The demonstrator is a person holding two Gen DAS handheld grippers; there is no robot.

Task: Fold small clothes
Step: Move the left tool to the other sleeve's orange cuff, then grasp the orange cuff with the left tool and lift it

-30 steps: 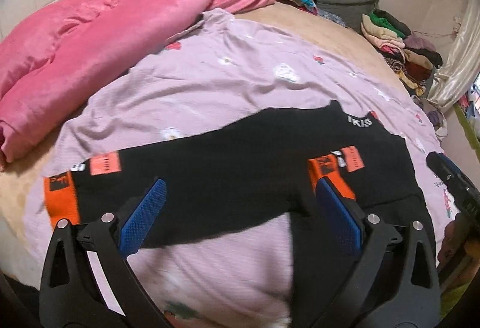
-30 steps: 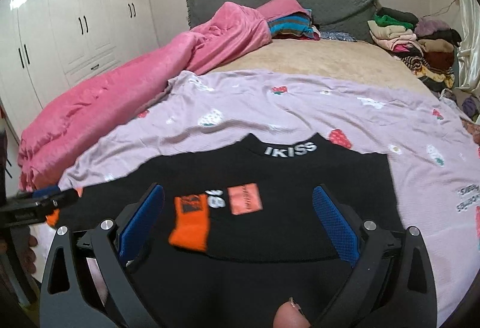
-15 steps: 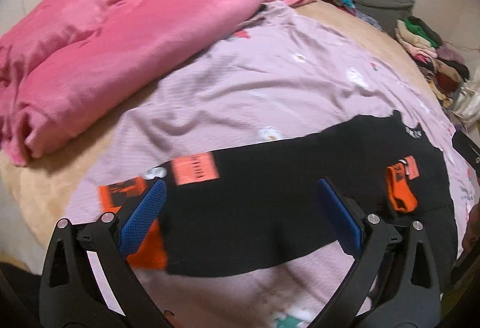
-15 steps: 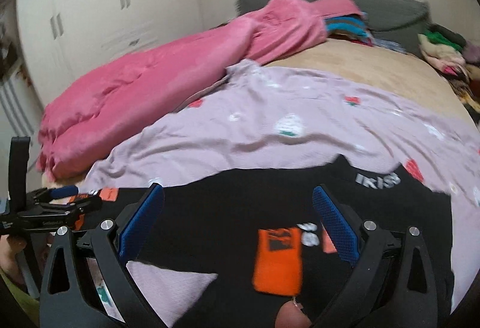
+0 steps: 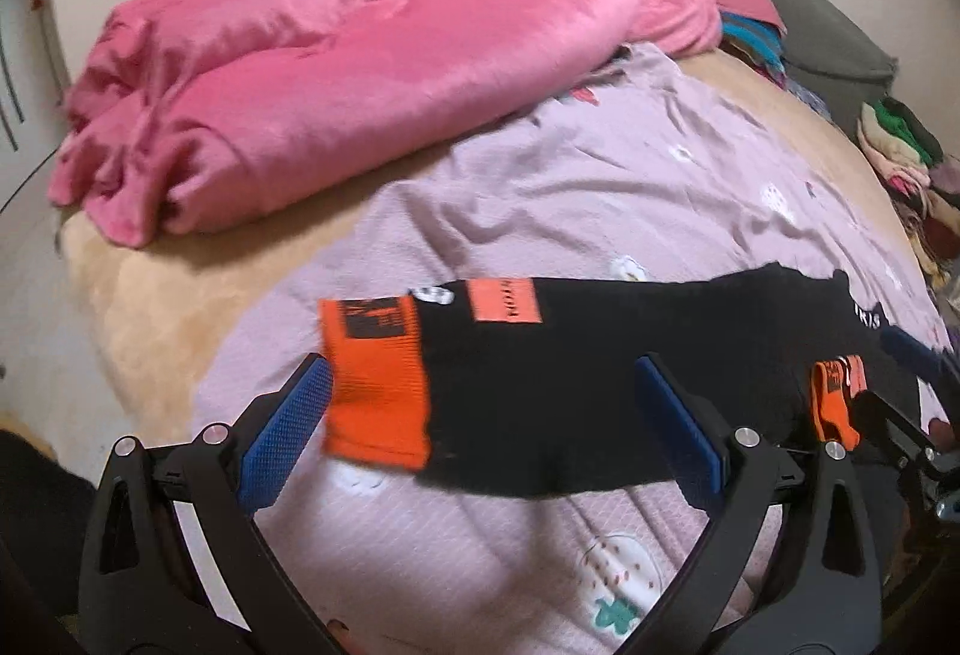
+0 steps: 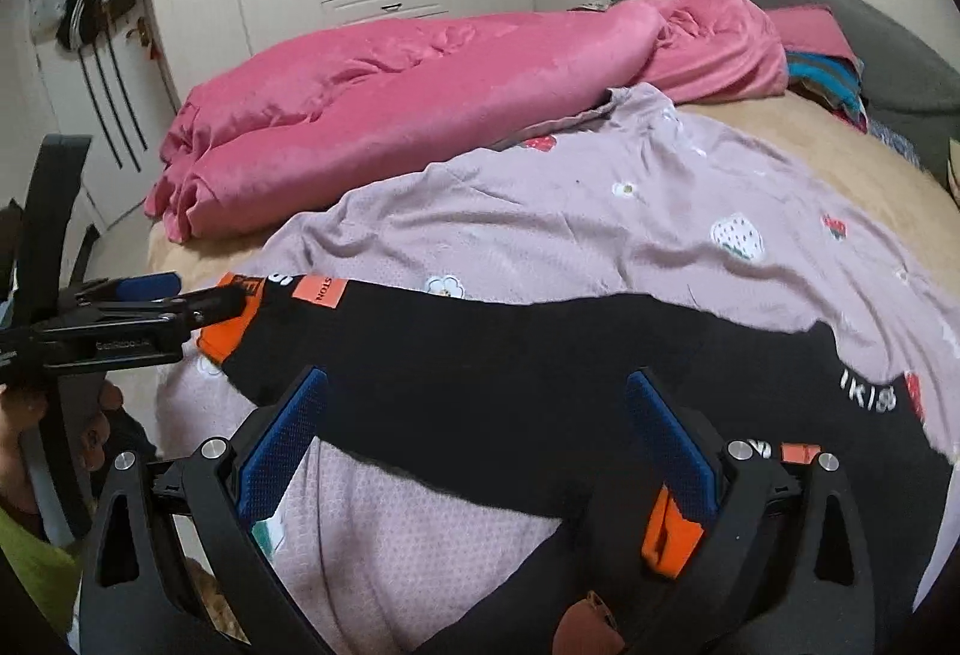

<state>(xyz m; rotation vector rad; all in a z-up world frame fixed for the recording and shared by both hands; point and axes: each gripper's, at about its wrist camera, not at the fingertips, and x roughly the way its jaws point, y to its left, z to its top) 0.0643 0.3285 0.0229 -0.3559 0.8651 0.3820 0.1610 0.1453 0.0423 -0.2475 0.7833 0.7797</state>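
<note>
While the black knit sweater with orange cuffs (image 5: 600,391) lay spread | right sleeve looked folded in, left sleeve (image 6: 480,349) not | I saw left gripper (image 5: 480,439) and right gripper (image 6: 480,439) wide, empty.

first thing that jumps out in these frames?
The black sweater with orange cuffs, spread on the lilac printed sheet at the near edge of the bed. One sleeve stretches out toward the open left claw; the other cuff is folded in by the open right claw. Behind lies a big pink blanket.

Two low views across bed (image 5: 150,307)
</note>
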